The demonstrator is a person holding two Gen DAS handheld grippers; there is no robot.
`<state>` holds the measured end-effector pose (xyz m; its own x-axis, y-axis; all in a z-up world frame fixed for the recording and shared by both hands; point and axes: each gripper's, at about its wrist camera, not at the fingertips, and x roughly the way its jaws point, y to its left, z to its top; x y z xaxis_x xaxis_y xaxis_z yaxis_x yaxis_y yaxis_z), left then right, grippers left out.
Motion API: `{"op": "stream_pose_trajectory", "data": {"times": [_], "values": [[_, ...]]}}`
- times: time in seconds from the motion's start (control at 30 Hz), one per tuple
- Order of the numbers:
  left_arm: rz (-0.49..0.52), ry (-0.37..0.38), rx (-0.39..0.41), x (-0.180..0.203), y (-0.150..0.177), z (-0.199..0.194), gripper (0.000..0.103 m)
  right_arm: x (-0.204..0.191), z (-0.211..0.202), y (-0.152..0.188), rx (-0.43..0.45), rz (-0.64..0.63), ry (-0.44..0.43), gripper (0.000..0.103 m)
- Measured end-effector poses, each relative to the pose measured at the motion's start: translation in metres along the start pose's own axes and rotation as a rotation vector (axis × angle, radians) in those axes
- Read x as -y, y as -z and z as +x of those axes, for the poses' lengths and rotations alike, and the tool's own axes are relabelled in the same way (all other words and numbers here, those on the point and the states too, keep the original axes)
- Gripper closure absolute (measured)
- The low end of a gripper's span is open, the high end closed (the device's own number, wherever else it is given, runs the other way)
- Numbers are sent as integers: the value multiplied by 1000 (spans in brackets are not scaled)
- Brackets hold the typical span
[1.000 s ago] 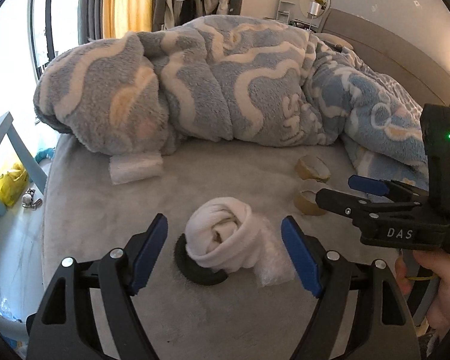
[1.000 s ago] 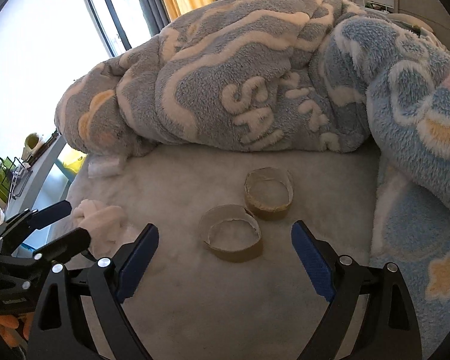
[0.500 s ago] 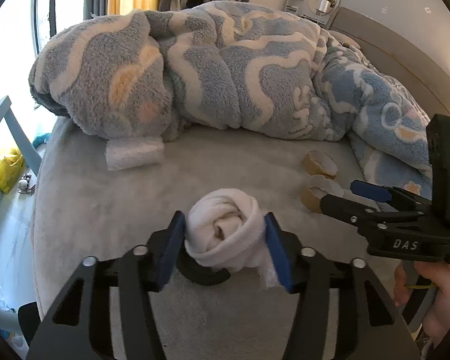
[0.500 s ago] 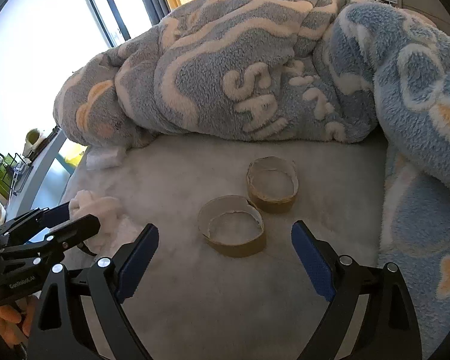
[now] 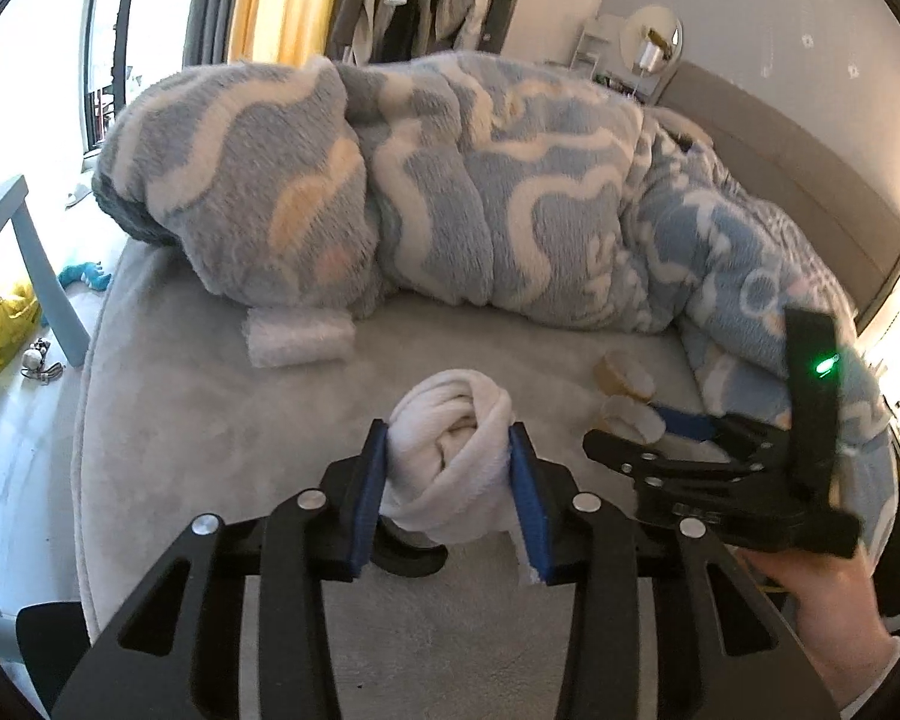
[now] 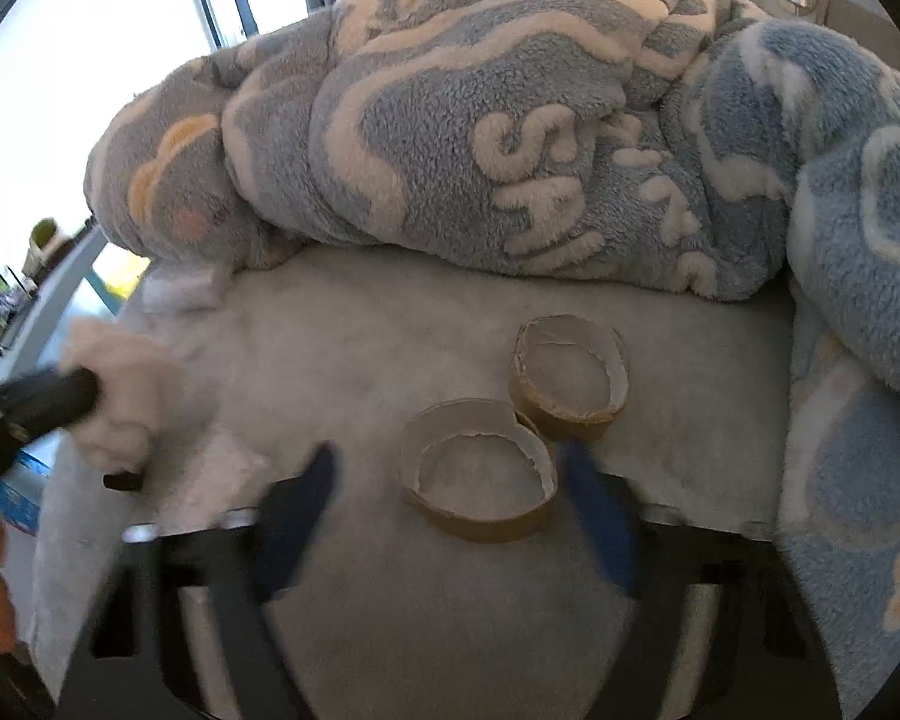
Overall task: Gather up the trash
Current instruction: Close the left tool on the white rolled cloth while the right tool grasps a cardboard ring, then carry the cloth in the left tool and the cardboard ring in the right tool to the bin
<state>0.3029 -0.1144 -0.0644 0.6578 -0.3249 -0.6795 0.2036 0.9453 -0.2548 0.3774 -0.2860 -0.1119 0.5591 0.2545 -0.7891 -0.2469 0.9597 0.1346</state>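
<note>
Left gripper: jaws closing, pads pressing white cloth wad on bed. Best squeezed firm, lifted straight, clear of black disc beneath. Right gripper: jaws closing, still apart, around near cardboard ring; second ring touching, may snag. Blanket close behind; white roll at blanket edge.

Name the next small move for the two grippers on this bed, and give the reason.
Probably finish both closures, then lift. The left gripper is closing, blue pads already against the white cloth wad; the right gripper is closing around the near cardboard ring, pads apparently not yet touching it.
</note>
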Motion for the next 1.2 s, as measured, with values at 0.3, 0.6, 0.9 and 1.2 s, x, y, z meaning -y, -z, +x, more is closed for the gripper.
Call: {"op": "stream_pose_trajectory", "data": {"times": [0.3, 0.6, 0.9, 1.2], "values": [[-52, 37, 83, -21, -8, -29, 61, 1, 5, -7, -7, 18, 28, 53], [-88, 49, 99, -46, -9, -51, 61, -27, -13, -27, 44, 11, -31, 53], [-198, 148, 70, -80, -1, -64, 61, -63, -21, -38, 62, -32, -58, 53], [-203, 214, 42, -93, 7, -70, 63, -103, -13, -50, 73, -56, -88, 53]]}}
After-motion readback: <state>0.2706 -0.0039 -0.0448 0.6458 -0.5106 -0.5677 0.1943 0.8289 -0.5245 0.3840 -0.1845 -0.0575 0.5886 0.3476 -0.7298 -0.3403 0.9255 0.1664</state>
